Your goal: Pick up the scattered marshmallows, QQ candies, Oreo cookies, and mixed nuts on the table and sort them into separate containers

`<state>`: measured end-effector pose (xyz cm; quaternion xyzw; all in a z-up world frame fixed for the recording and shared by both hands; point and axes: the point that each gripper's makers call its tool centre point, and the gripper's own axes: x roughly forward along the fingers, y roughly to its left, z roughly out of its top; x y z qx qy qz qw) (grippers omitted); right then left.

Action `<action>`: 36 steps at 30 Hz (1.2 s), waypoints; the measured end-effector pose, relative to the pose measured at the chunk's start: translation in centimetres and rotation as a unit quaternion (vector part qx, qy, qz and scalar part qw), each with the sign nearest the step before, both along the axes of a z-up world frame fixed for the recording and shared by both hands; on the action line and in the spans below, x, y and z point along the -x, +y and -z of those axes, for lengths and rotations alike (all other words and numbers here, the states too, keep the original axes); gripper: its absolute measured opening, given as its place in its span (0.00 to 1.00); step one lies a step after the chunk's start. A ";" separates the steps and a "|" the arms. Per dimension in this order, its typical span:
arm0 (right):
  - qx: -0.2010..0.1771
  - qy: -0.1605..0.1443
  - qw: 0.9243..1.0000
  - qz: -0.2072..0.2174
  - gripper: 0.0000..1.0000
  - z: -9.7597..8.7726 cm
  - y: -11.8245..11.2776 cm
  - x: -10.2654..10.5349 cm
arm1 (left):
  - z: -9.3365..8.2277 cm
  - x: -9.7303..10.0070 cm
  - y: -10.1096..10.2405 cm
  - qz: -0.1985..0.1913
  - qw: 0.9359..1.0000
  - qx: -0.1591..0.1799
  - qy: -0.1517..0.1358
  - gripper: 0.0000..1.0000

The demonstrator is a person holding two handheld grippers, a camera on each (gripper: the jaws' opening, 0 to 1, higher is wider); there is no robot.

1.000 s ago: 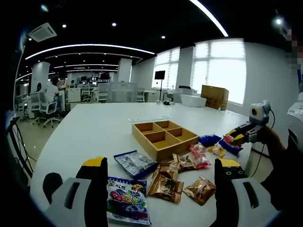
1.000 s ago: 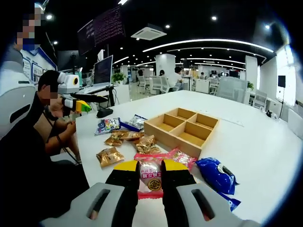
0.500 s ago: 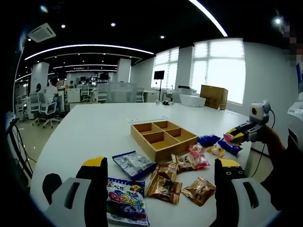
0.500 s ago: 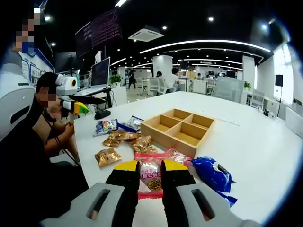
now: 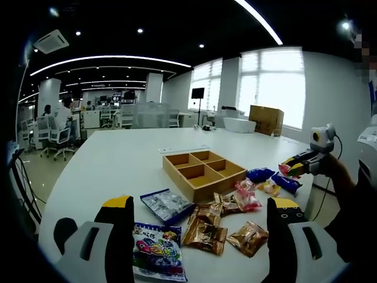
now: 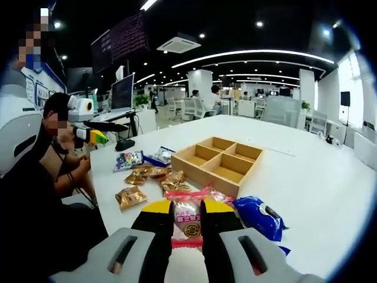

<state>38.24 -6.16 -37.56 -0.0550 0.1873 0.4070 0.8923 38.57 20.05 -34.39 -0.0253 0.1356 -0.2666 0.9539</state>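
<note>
My right gripper is shut on a pink and white snack packet, held above the white table; it also appears as the right gripper at the table's right edge. A wooden four-compartment tray stands beyond, with a blue Oreo packet to its right and brown packets to its left. My left gripper is open, low over the table. Under it lie a colourful QQ candy bag, a blue-edged clear packet, brown packets, pink packets and the tray.
A seated person is at the table's left edge, near a monitor. Blue packets and a yellow one lie right of the tray. A cardboard box and office desks with chairs stand in the background.
My right gripper has risen a little with the pink packet still in it. The left gripper and the packets on the table have stayed put.
</note>
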 end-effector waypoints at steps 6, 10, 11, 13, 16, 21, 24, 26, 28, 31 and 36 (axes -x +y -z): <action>-0.003 0.002 1.000 0.008 0.14 0.1 -0.5 -1.1 | -0.2 0.1 -0.1 0.001 1.000 0.000 -0.003 0.97; -0.003 0.000 1.000 0.010 0.14 0.0 -0.5 -1.8 | -0.2 0.0 0.1 0.000 1.000 -0.001 -0.002 0.97; -0.002 0.000 1.000 0.011 0.14 0.0 -0.4 -2.0 | -0.2 0.0 0.1 0.000 1.000 -0.001 -0.002 0.97; -0.002 -0.002 1.000 0.010 0.14 -0.1 -0.4 -2.4 | -0.3 0.0 0.1 0.002 1.000 0.002 -0.002 0.97; -0.007 -0.006 1.000 0.014 0.14 -0.5 -0.4 -3.4 | -1.0 0.3 -0.6 0.017 0.999 0.032 -0.003 0.97; -0.007 -0.016 1.000 0.012 0.14 -1.3 0.0 -4.6 | -1.0 0.3 -0.7 0.014 1.000 0.025 -0.004 0.97; -0.004 -0.021 1.000 0.008 0.14 -1.7 0.4 -5.2 | -0.9 0.3 -0.7 0.013 1.000 0.026 -0.003 0.97; 0.000 -0.023 1.000 0.004 0.14 -1.8 0.7 -5.7 | -0.8 0.3 -0.7 0.013 1.000 0.027 -0.002 0.97; 0.003 -0.026 1.000 0.002 0.14 -2.1 0.9 -6.2 | -0.8 0.3 -0.7 0.013 1.000 0.025 -0.002 0.97; 0.004 -0.027 1.000 0.000 0.14 -2.3 1.1 -7.2 | -0.7 0.4 -0.8 0.013 1.000 0.027 -0.001 0.97; -0.001 -0.027 1.000 -0.003 0.14 -2.7 1.5 -8.4 | -0.8 0.4 -0.9 0.016 1.000 0.027 -0.002 0.97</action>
